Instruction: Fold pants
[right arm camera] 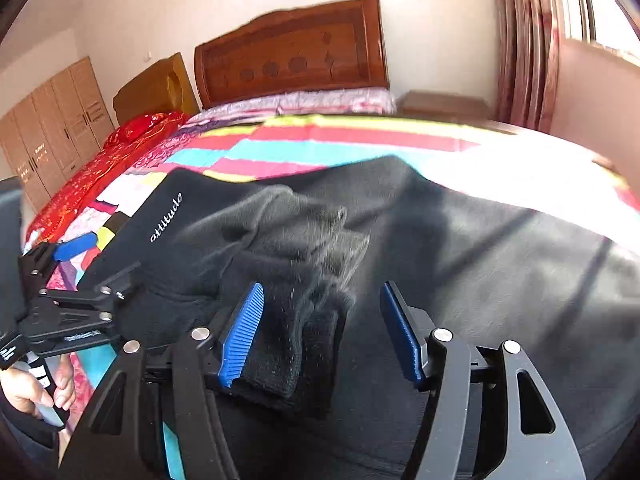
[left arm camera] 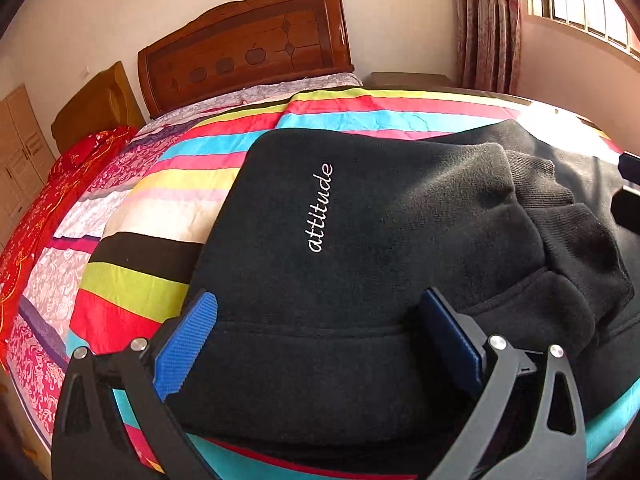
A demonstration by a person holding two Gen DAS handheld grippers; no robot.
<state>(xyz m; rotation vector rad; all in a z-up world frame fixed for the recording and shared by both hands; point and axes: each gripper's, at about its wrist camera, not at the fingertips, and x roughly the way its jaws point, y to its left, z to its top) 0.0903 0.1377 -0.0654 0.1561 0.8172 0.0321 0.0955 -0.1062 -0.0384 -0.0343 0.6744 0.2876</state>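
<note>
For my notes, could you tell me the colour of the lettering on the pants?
White, on black pants; clearest in the left wrist view.

Black pants (left arm camera: 360,240): thick matt fleece, fuzzy nap, ribbed knit at cuffs (right arm camera: 280,360). Striped bedcover (left arm camera: 140,280): smooth cotton-like cloth, faintly creased. Far headboard (left arm camera: 244,48): glossy varnished wood, carved. Red cloth (left arm camera: 40,220) at left: shiny satin look. Blue pads (right arm camera: 242,336): ridged rubbery plastic on matt black frames with bright metal pins.

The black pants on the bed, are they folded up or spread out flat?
Partly folded. The black pants lie doubled over, cuffs resting on top, on the striped blanket.
</note>
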